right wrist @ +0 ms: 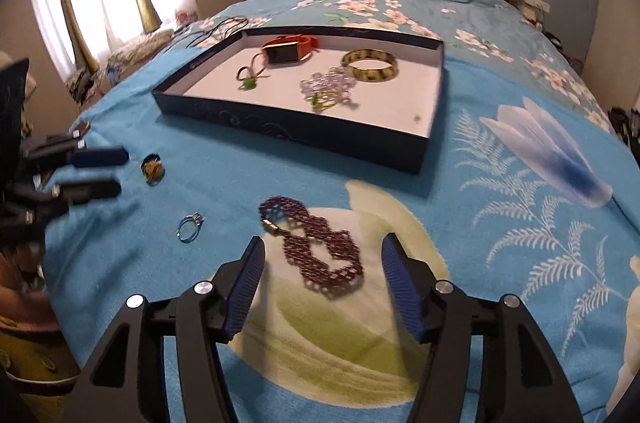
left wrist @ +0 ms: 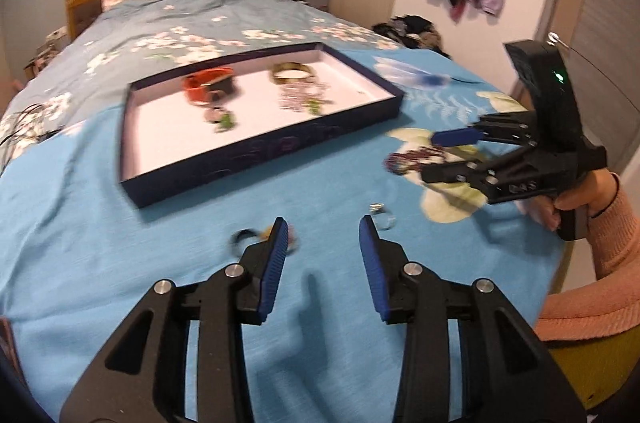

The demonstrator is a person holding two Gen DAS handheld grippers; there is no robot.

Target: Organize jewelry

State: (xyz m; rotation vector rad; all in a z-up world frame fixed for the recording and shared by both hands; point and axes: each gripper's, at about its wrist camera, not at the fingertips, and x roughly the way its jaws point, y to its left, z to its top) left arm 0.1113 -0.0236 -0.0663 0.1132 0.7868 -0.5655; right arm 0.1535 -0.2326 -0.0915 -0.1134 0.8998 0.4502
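Hovering over purple bracelet (right wrist: 316,247), open-jawed

Both grippers: black plastic frames, silver round screws at pivots, ribbed blue pads (right wrist: 244,283) on fingers. Right gripper (left wrist: 432,155) body carries a lit green lamp. Sleeve (left wrist: 616,223) is salmon-pink ribbed knit.

**Almost nothing to read**

On the side of my right gripper (left wrist: 442,155), at three o'clock in the left wrist view, I see raised letters, but they are too blurred to read. The dark tray (right wrist: 280,127) has a pale ornament or writing on its front wall, also not readable.
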